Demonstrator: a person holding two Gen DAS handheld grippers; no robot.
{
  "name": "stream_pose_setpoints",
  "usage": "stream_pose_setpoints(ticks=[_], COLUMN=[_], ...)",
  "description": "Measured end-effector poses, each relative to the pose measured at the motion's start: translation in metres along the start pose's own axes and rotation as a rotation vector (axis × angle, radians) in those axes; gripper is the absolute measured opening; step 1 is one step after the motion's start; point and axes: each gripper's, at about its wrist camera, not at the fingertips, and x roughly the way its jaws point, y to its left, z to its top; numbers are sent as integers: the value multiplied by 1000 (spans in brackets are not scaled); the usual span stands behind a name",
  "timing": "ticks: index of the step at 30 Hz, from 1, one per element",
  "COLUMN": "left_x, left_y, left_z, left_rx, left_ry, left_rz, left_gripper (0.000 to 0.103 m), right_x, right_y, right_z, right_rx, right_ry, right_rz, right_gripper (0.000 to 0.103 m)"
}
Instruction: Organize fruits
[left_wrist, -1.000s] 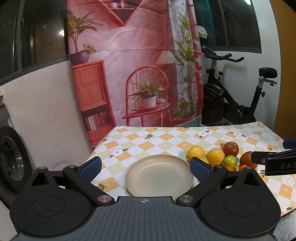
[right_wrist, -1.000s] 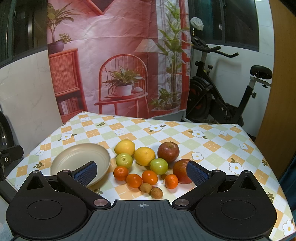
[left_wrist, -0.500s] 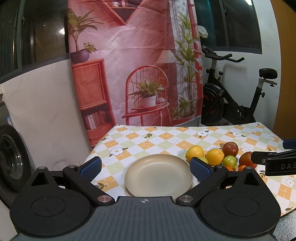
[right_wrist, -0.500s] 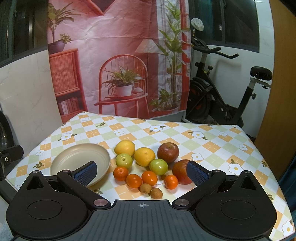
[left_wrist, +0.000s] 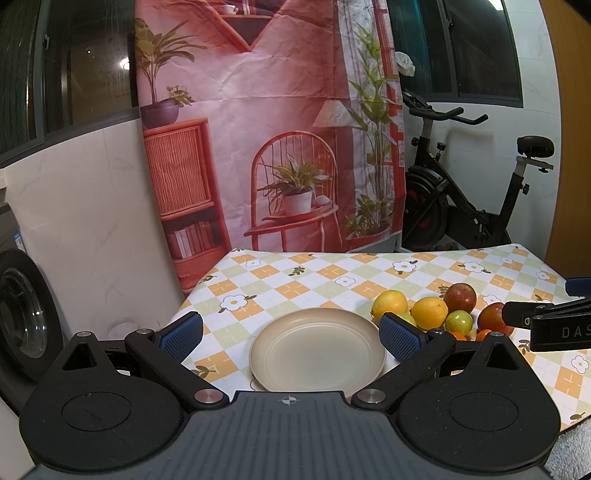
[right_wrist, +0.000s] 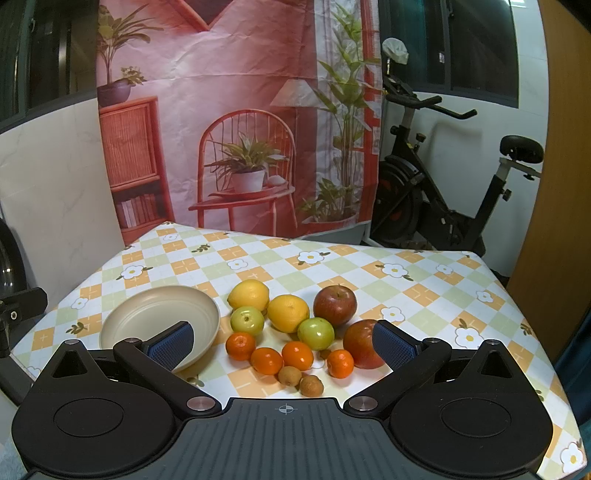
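The fruits (right_wrist: 291, 332) lie clustered on the table (right_wrist: 424, 295), just right of the beige plate (right_wrist: 147, 314): lemons and red apples behind, green apples in the middle, tangerines and two small brown fruits nearest me. My right fingers (right_wrist: 393, 349) are spread wide above the pile, gripping nothing. My left fingers (left_wrist: 181, 334) are spread wide over the plate (left_wrist: 317, 350)

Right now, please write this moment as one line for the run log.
stage: start | left tool: open, empty | right tool: open, empty | plate: empty | fruit pile: on tablecloth, right of plate
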Motion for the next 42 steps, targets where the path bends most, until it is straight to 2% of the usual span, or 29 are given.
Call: stream_pose_setpoints(ticks=[12, 15, 20, 27, 30, 37, 40, 42], left_x=[6, 13, 26, 52, 66, 88, 93, 94], left_y=[4, 6, 3, -15, -19, -33, -41, -46], left_z=[1, 3, 8, 10, 10, -3, -11, -18], left_rx=[-25, -41, -59, -50, -64, -72, -37, -28], left_ry=[-18, -41, -86, -65, -41, -9, -25, -47], left_rz=[26, 62, 88, 33, -11, -79, -93, -106], left_gripper=[102, 102, 93, 87, 80, 80, 80, 80], right_x=[-1, 0, 13, 46, 63, 90, 101, 104], right_y=[-10, -18, -41, -73, -84, -88, -86, -81], right_z=[8, 10, 10, -4, -13, -41, -52, -62], right_rx=[4, -11, -57, -56, -39, -76, -89, -126], right_ry=[-15, -80, -191, -229, -214, -184, -151, -151], right_rz=[12, 30, -25, -70, -41, 60, 80, 58], right_gripper=[103, 103, 103, 103, 103, 103, 103, 103])
